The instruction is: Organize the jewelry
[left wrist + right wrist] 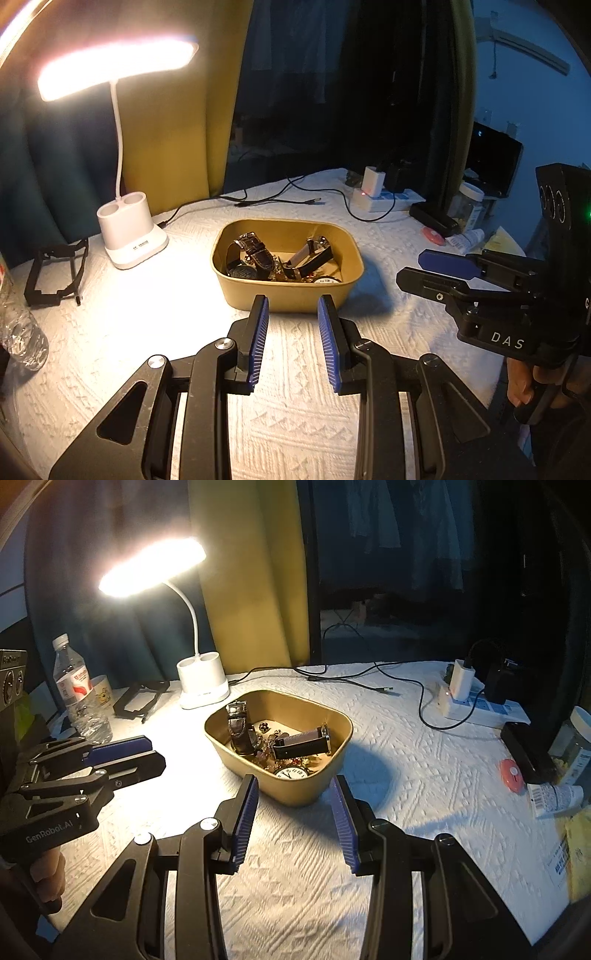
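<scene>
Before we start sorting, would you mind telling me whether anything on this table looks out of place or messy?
Mainly the tan tray: watches, a clock face and small trinkets lie heaped together, straps overlapping. Loose cables also trail across the white cloth behind it. Nothing looks spilled or broken. Both tools are open and empty.

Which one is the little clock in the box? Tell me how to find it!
Find the glowing white desk lamp on the white tablecloth; the tan tub sits just in front of it. Look inside at the wall nearest the right claw: the clock lies there. It is the only round white face with black numbers; its neighbours are dark leather watch straps.
</scene>
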A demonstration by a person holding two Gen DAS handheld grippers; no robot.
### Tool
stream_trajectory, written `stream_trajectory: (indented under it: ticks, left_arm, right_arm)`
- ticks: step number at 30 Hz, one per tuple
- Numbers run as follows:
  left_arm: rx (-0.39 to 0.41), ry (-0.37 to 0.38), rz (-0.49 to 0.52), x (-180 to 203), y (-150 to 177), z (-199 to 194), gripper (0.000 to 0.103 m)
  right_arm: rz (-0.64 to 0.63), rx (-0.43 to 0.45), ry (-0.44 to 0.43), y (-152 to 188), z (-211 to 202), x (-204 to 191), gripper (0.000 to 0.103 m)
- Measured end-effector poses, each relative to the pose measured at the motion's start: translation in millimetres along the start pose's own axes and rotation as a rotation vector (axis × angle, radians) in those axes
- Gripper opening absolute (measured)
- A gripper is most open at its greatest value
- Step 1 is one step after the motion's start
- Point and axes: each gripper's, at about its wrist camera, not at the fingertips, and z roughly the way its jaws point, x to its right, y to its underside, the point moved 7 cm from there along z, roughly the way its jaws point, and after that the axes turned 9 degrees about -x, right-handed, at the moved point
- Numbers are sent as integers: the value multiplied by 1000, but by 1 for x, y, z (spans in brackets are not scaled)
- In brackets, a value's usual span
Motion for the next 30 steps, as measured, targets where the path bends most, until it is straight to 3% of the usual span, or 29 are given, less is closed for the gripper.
stream_trajectory:
  ticks: [14, 16, 18, 22, 30]
  left_arm:
    - [85, 0, 53, 29, -3, -45, 32]
    - [104, -4, 58, 33, -5, -52, 51]
    - [126, 10, 50, 34, -8, -60, 58]
    - [152, 42, 16, 32, -15, -73, 58]
    - [291, 2, 0, 27, -30, -106, 61]
  right_arm:
    - [-2, 83, 39, 7, -50, -1, 40]
    - [-3, 100, 46, 6, -58, -1, 40]
    - [-4, 117, 55, 4, -67, -1, 40]
    - [-2, 151, 71, -1, -83, 0, 40]
    - [-4, 235, 86, -16, -112, -2, 42]
